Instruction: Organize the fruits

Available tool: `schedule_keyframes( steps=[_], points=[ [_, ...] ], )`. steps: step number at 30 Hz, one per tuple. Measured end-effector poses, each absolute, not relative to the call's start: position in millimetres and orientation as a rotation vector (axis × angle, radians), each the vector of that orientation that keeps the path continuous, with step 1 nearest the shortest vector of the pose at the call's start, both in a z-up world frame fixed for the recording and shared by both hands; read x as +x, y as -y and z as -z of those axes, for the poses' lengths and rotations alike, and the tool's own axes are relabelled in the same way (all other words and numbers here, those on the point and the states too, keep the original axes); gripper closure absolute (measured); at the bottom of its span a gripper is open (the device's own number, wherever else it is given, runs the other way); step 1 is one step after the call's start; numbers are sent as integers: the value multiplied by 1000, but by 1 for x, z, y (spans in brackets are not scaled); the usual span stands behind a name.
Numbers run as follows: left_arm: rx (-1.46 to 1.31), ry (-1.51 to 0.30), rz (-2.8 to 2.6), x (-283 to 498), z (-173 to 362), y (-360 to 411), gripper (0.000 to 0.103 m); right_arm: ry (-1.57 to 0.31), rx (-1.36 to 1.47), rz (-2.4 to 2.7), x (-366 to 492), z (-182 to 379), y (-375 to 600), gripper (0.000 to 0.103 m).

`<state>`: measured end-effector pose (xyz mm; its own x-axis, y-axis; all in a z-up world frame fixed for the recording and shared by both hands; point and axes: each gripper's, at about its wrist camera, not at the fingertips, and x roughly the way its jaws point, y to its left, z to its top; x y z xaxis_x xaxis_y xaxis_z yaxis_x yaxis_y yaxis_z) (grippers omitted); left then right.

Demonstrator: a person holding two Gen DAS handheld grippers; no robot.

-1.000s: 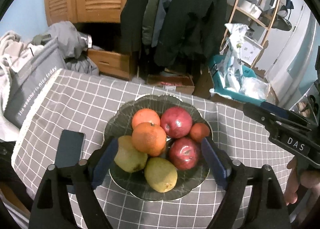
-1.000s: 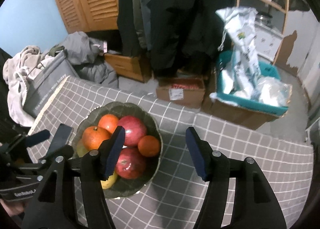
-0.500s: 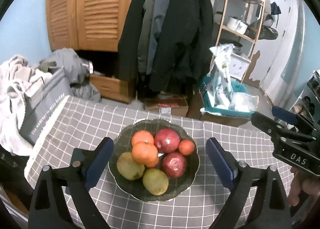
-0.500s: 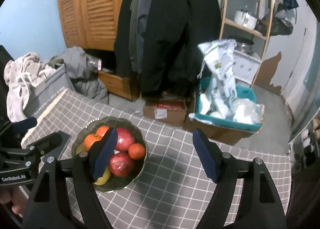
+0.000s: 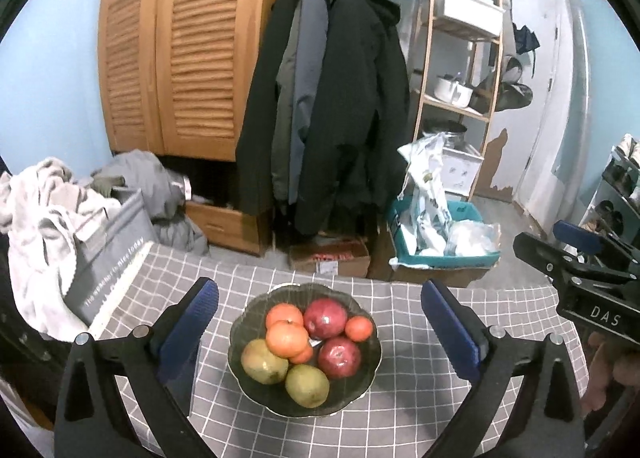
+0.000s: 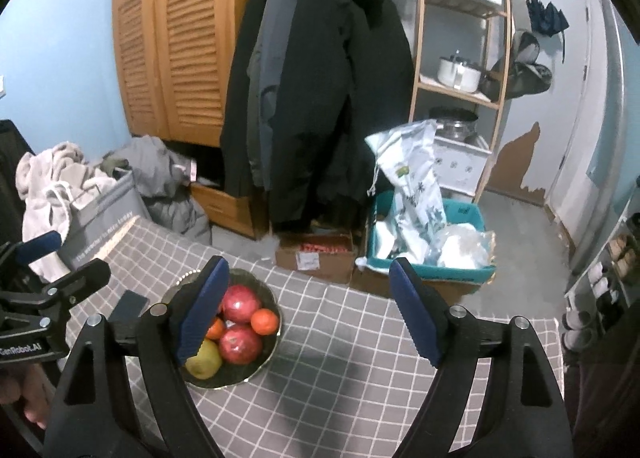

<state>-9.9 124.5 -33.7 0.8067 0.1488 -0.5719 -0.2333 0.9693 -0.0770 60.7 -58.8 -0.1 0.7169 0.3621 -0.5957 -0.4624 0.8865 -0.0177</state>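
Note:
A dark glass bowl (image 5: 240, 368) stands on the grey checked tablecloth (image 5: 408, 390). It holds two red apples (image 5: 325, 313), several oranges (image 5: 287, 338) and two green pears (image 5: 264, 361). My left gripper (image 5: 320, 332) is open and empty, high above the bowl. My right gripper (image 6: 308, 312) is open and empty, raised to the right of the bowl (image 6: 269, 352). The right gripper's body shows at the right edge of the left wrist view (image 5: 576, 270).
A dark phone (image 6: 129, 305) lies on the cloth left of the bowl. A grey laundry bag (image 5: 108, 254) sits beyond the table's left edge. Behind the table stand coats (image 5: 332, 105), a cardboard box (image 5: 330, 258) and a teal bin (image 5: 444, 242).
Both grippers have risen and drawn back from the bowl, so the bowl looks smaller and more of the room shows. Both stay open. The fruit has not moved.

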Motion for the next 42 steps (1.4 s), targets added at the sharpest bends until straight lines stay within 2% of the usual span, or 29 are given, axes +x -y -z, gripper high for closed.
schedule_keyframes(
  steps=[15, 42],
  points=[
    [-121, -518, -203, -21, 13, -107, 1, -477, -174, -396, 36, -29, 93, 21],
    [-76, -500, -215, -21, 5, -93, 1, -482, -171, -398, 35, -27, 96, 21]
  ],
)
